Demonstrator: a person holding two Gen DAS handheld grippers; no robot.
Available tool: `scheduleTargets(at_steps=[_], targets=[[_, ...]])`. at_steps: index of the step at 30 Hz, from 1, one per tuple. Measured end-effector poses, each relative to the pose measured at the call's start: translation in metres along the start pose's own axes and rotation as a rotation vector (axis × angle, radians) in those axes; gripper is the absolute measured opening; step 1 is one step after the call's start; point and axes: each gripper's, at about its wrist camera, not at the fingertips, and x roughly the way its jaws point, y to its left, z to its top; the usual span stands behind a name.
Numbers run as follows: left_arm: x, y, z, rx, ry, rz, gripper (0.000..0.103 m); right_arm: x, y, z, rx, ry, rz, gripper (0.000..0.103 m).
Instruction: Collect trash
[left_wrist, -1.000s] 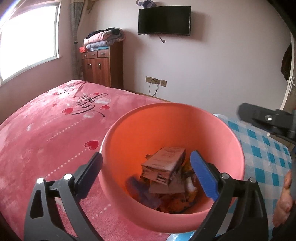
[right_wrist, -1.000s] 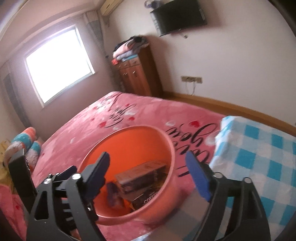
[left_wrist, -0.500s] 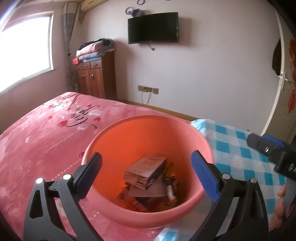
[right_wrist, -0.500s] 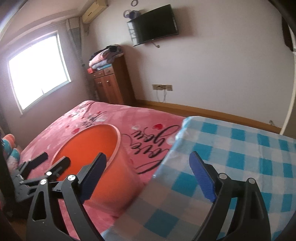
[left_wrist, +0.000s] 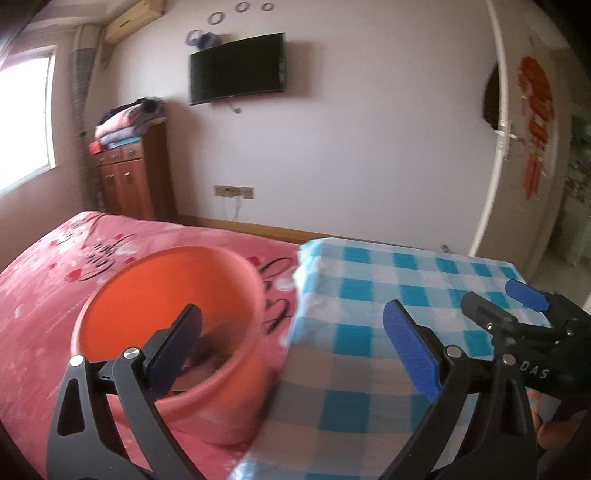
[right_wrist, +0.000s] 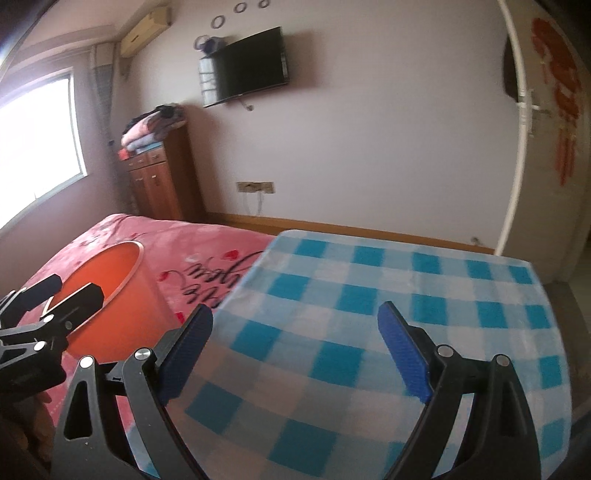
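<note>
An orange plastic bin (left_wrist: 155, 295) stands on the pink bedspread (left_wrist: 55, 258). Blurred trash (left_wrist: 214, 354) lies at its bottom, partly hidden by my left finger. My left gripper (left_wrist: 291, 343) is open and empty, held just right of the bin, over the edge of the blue checked cloth (left_wrist: 388, 295). My right gripper (right_wrist: 295, 343) is open and empty above the checked cloth (right_wrist: 369, 314). The bin (right_wrist: 122, 288) shows at the left of the right wrist view, with the left gripper (right_wrist: 70, 295) in front of it. The right gripper (left_wrist: 513, 310) shows at the right of the left wrist view.
A wooden cabinet (left_wrist: 129, 177) with folded blankets on top stands by the far wall. A TV (left_wrist: 236, 70) hangs on the wall. A white door (left_wrist: 532, 147) with red decoration is at the right. A window (right_wrist: 37, 144) is at the left.
Both grippers have swung right, away from the bin and towards the checked cloth. The bin has slid to the left of both views. Both grippers stayed open.
</note>
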Motion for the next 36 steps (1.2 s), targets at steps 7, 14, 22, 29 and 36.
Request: scheduleTargets(at_steps=[7,14,22,29,36], targets=[[0.0,-0.045,-0.01,0.035,0.005,-0.1,0.099,-0.026,-0.037,-0.019,0.022,-0.018,-0.097,0.09],[-0.001,-0.081,-0.022,0.067,0.005,-0.153,0.099,-0.043,-0.07,-0.041,0.067,-0.018,-0.176,0.09],[0.006,-0.113,-0.038,0.086,0.028,-0.171,0.099,-0.061,-0.101,-0.067,0.102,-0.02,-0.256,0.09],[0.01,-0.13,-0.05,0.104,0.046,-0.171,0.099,-0.073,-0.121,-0.086,0.119,-0.033,-0.317,0.09],[0.013,-0.137,-0.058,0.087,0.058,-0.198,0.099,-0.079,-0.129,-0.095,0.119,-0.047,-0.353,0.09]])
